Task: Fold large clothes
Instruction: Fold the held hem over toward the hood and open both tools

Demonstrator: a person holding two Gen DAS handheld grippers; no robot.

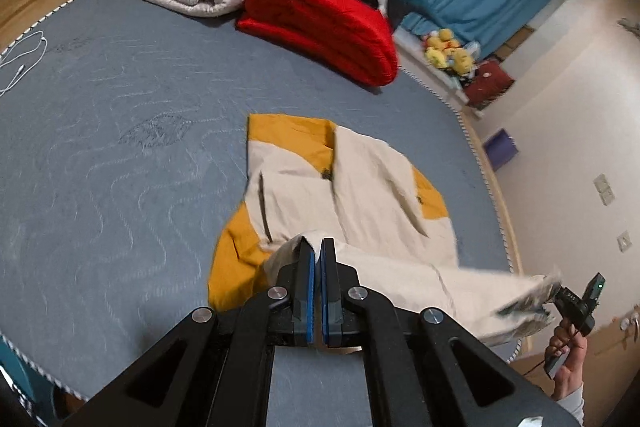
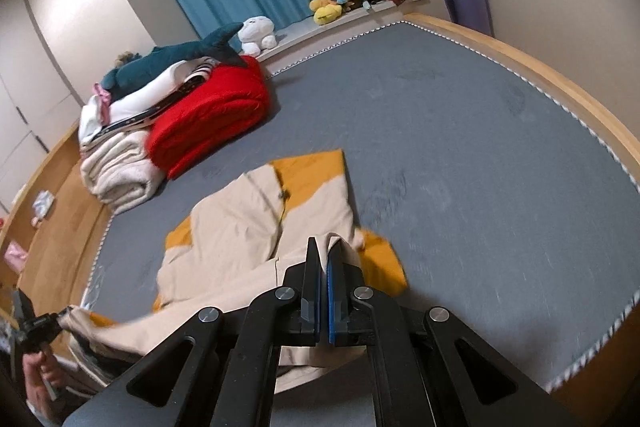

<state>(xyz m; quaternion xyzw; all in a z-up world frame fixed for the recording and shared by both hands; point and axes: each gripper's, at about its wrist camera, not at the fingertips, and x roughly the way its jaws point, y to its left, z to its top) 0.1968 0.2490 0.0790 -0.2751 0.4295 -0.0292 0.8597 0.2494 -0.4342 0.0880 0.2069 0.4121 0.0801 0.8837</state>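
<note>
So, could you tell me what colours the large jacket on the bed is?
Cream with mustard-yellow panels, clearest in the left wrist view.

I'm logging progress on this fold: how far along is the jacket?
Done: the cream and mustard-yellow jacket lies on the grey quilted mattress, its sides apparently folded inward. In hand: the left tool and right tool each clamp the cream hem edge, lifted off the mattress near its front edge. Left: carrying that hem up toward the collar and flattening the bundle.
</note>
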